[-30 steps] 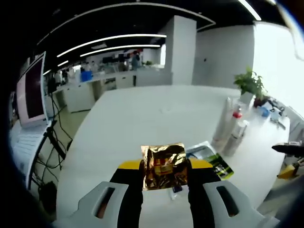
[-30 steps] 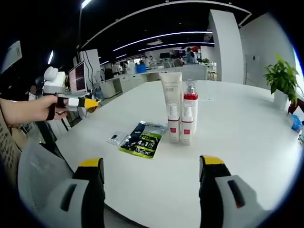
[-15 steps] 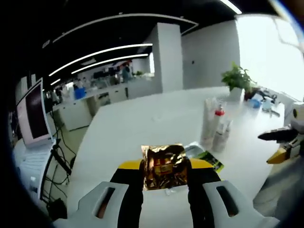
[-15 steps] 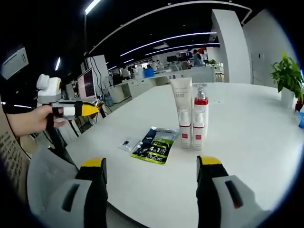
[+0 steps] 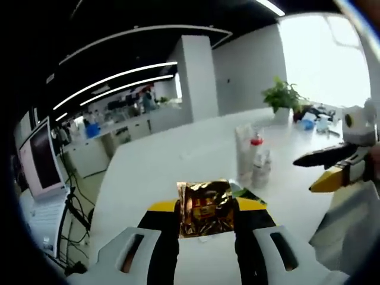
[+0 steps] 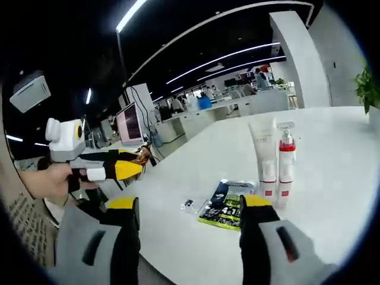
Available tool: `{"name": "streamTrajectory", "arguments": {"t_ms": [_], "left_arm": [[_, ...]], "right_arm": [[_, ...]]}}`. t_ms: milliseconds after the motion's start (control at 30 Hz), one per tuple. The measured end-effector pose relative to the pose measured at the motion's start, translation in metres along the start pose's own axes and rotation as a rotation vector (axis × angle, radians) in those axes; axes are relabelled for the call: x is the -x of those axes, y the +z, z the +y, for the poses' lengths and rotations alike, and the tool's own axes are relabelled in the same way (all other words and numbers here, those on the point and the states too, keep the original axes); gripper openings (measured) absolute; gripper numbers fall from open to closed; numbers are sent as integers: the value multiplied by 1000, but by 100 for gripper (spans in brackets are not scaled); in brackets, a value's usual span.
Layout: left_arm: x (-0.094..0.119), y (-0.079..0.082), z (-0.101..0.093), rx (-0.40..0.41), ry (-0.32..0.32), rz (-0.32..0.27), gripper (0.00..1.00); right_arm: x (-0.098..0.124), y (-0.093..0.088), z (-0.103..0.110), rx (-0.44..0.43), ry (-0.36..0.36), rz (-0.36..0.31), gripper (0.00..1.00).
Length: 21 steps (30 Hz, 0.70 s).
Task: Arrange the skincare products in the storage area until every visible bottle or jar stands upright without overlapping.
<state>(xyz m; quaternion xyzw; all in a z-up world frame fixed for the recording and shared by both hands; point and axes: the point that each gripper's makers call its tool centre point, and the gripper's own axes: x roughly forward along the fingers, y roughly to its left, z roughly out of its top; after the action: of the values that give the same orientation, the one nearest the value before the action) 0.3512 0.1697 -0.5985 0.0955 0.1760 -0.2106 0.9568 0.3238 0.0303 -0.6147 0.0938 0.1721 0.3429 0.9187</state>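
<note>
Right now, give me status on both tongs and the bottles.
Left tongs shut on gold sachet. Right tongs open, empty. Tube and bottle upright on table; green packet flat beside them.

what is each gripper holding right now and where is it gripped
The left gripper clamps a gold foil packet by its two side edges. The right gripper is open and holds nothing.

Both views look from off the table's [image 5: 154, 172] near edge across it. They share the upright tubes [image 5: 248, 160], nearer in the right gripper view, and each catches the other gripper.
</note>
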Motion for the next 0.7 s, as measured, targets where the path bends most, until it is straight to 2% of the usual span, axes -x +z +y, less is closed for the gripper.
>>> {"name": "streamTrajectory", "arguments": {"t_ms": [167,333,467,567,700], "left_arm": [[4,3,-10,-51,-28,-1,32],[6,6,-24,-82,-72,-8,32],[7,9,-34,-97,-105,-28,32],[8,11,-38,-102,-119,-36,32],[11,14,-42,-106,-134,-47,32]], "right_arm": [[-12,20,23,-60,97,-46,53],[-24,30,38,-101,158,-63,44],[-33,32,48,-144,199,-58,34],[-38,30,51,-156,211,-53,32],[-42,28,53,-219,223,-47,25]]}}
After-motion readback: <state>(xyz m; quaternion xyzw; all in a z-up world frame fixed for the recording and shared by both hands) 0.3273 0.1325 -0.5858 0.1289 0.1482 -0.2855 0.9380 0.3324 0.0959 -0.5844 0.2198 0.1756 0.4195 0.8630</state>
